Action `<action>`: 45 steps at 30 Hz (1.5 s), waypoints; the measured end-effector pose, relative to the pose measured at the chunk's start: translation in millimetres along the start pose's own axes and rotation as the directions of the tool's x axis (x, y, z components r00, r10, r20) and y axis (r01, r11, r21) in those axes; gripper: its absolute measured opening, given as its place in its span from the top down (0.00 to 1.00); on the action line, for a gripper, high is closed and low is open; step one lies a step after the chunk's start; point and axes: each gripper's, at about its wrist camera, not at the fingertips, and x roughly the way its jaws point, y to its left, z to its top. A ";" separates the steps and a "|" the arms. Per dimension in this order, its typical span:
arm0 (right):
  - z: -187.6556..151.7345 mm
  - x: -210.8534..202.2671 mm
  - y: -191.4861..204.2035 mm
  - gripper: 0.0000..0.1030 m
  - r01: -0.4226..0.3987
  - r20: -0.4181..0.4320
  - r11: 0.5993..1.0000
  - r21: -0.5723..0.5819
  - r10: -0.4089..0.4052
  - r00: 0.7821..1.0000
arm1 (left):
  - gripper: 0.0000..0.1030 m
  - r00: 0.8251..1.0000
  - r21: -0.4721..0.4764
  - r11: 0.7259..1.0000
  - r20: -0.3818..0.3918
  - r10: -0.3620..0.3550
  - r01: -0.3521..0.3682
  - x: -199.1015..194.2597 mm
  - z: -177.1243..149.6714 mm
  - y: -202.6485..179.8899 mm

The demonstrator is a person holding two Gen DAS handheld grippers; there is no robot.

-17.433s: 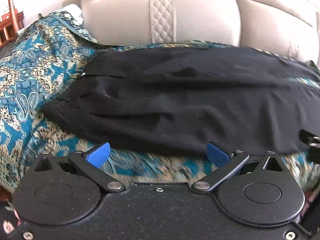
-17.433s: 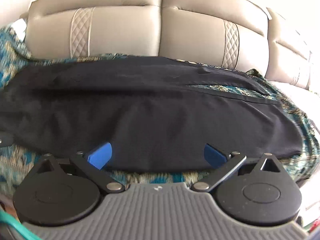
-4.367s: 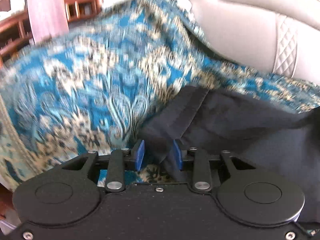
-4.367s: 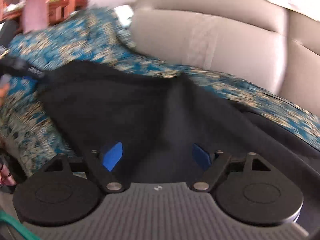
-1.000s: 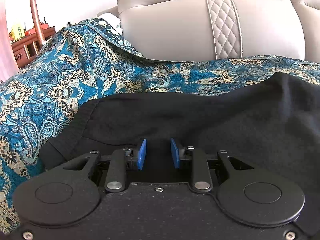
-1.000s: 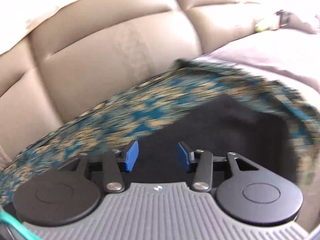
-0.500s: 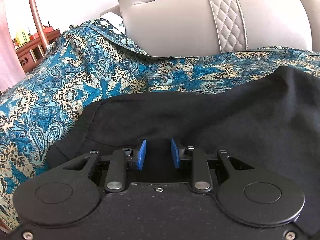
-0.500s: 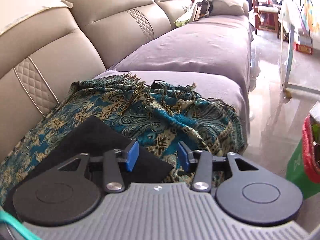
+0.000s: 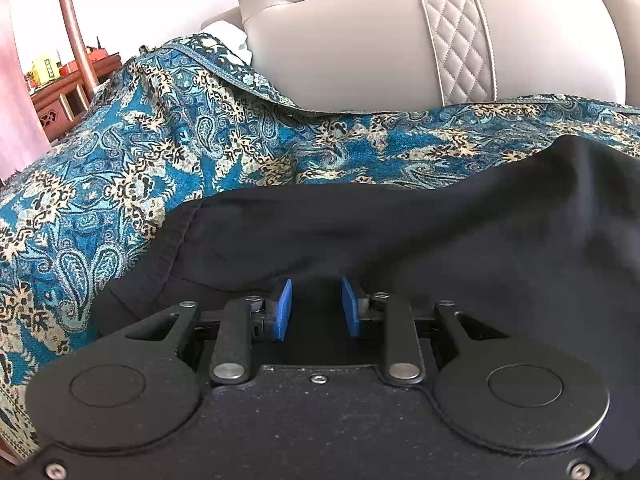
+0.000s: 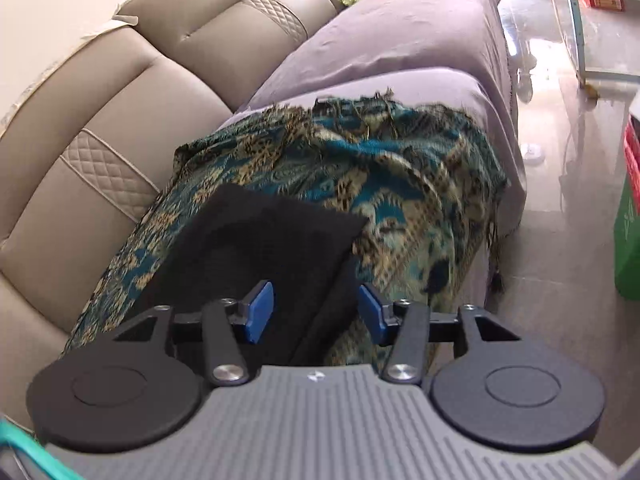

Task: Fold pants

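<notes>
Left wrist view: left gripper [image 9: 316,310] low over the black pants [image 9: 400,240], blue pads [image 9: 281,312] drawn fairly near each other with a gap between. Dark cloth visible in that gap, but cannot tell whether pinched or merely lying beneath. Pants spread ahead of and to the right of the gripper, a ribbed band edge running off to the left front, a rounded hump of fabric rising at the far right. Blue paisley throw [image 9: 160,152] under the pants, stretching away ahead and to the left. Beige sofa backrest [image 9: 360,40] with a quilted strip straight ahead beyond the throw. Red-brown wooden furniture [image 9: 72,84] far off to the upper left.

Right wrist view: right gripper [image 10: 316,312] released, blue pads [image 10: 260,310] set apart with nothing clamped. End of the pants [image 10: 272,248] lying flat just ahead, reaching back between the pads and beneath the left one; a straight squared edge and corner pointing forward and right, a folded lower layer showing along the right side. Right pad over the throw [image 10: 400,184], beside the pants' edge. Throw draped ahead and down the seat front to the right, fringe along its far end. Sofa backrest [image 10: 120,112] to the left, running away forward. Mauve cover [image 10: 400,32] on the seats farther ahead. Glossy tiled floor [image 10: 560,160] to the right, a green object [image 10: 628,248] at the right margin.
</notes>
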 end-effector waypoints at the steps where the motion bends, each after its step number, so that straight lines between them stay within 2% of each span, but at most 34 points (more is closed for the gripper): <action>1: -3.0 1.9 -1.3 0.36 -0.012 -0.023 1.000 0.014 0.012 1.000 | 0.74 1.000 -0.004 1.000 -0.001 -0.004 0.004 0.1 0.1 0.6; 5: -14.2 17.1 0.5 0.36 -0.067 -0.060 0.998 0.005 0.067 0.996 | 0.74 1.000 -0.022 1.000 -0.008 -0.014 0.014 0.4 0.8 2.9; 12: 4.9 51.5 10.0 0.36 -0.098 0.050 0.995 0.027 0.097 0.994 | 0.73 0.999 -0.043 0.999 -0.018 -0.028 0.027 1.0 2.7 5.8; 13: 10.5 56.8 13.5 0.47 -0.086 0.056 0.996 0.015 0.085 0.995 | 0.73 0.999 -0.058 0.998 -0.025 -0.035 0.033 1.4 3.8 8.1; 14: 15.2 59.7 17.8 0.69 -0.070 0.058 0.998 0.006 0.070 0.996 | 0.73 0.998 -0.079 0.996 -0.036 -0.048 0.046 1.8 5.5 11.8; 15: 19.5 61.8 22.8 0.82 -0.034 0.059 0.999 -0.001 0.034 0.998 | 0.72 0.997 -0.102 0.993 -0.046 -0.064 0.059 2.3 7.1 17.0; 16: 23.8 62.8 31.2 0.89 0.004 0.056 1.000 -0.019 -0.003 0.998 | 0.70 0.996 -0.119 0.990 -0.052 -0.077 0.070 2.7 8.5 21.8; 18: 26.0 53.6 53.1 0.91 -0.015 0.087 0.997 -0.074 0.022 0.996 | 0.69 0.994 -0.145 0.986 -0.057 -0.092 0.083 2.7 10.1 31.3; 20: 16.7 36.8 94.0 0.92 -0.046 0.121 0.973 -0.226 0.075 0.990 | 0.68 0.993 -0.159 0.983 -0.052 -0.102 0.092 1.9 9.9 39.9; 21: 4.6 26.4 122.9 0.92 -0.079 0.119 0.941 -0.329 0.125 0.985 | 0.68 0.993 -0.167 0.981 -0.051 -0.107 0.097 1.1 9.5 43.5; 23: -29.1 8.6 175.6 0.92 -0.175 0.057 0.851 -0.495 0.233 0.971 | 0.68 0.992 -0.189 0.976 -0.051 -0.120 0.108 -1.2 8.5 50.9; 25: -84.9 -13.0 228.1 0.92 -0.317 -0.084 0.689 -0.652 0.350 0.933 | 0.68 0.990 -0.211 0.970 -0.047 -0.132 0.120 -4.8 7.5 58.2; 27: -151.6 -36.5 265.1 0.91 -0.445 -0.239 0.499 -0.743 0.423 0.874 | 0.68 0.989 -0.218 0.967 -0.040 -0.143 0.131 -9.3 6.3 64.9; 28: -185.9 -46.3 277.0 0.91 -0.510 -0.327 0.411 -0.756 0.438 0.837 | 0.67 0.988 -0.220 0.966 -0.038 -0.150 0.139 -11.9 5.9 68.0; 30: -242.1 -59.2 289.8 0.90 -0.604 -0.465 0.289 -0.743 0.427 0.776 | 0.66 0.984 -0.220 0.962 -0.036 -0.175 0.163 -17.3 3.9 74.0; 31: -267.6 -64.0 292.5 0.89 -0.622 -0.502 0.239 -0.746 0.412 0.760 | 0.65 0.981 -0.217 0.960 -0.034 -0.190 0.178 -20.5 2.6 76.7; 32: -290.0 -67.3 293.7 0.83 -0.626 -0.523 0.201 -0.753 0.394 0.756 | 0.63 0.979 -0.215 0.958 -0.031 -0.202 0.190 -23.7 1.4 78.8; 34: -318.1 -74.0 291.6 0.60 -0.641 -0.560 0.148 -0.753 0.366 0.743 | 0.62 0.975 -0.206 0.955 -0.024 -0.222 0.212 -30.5 -1.5 81.6; 38: -339.0 -97.2 274.1 0.32 -0.648 -0.589 0.063 -0.759 0.356 0.725 | 0.61 0.964 -0.182 0.948 -0.011 -0.266 0.260 -43.3 -4.9 78.6; 39: -336.6 -102.7 269.5 0.30 -0.659 -0.604 0.050 -0.750 0.355 0.714 | 0.60 0.959 -0.175 0.944 -0.006 -0.285 0.279 -47.5 -4.6 76.3; 41: -327.5 -106.5 260.8 0.20 -0.690 -0.636 0.043 -0.722 0.351 0.687 | 0.60 0.947 -0.159 0.935 0.010 -0.320 0.317 -57.5 -3.0 70.2; 45: -298.9 -112.3 249.1 0.15 -0.703 -0.639 0.049 -0.709 0.378 0.670 | 0.59 0.910 -0.090 0.906 0.066 -0.409 0.414 -86.7 3.4 49.2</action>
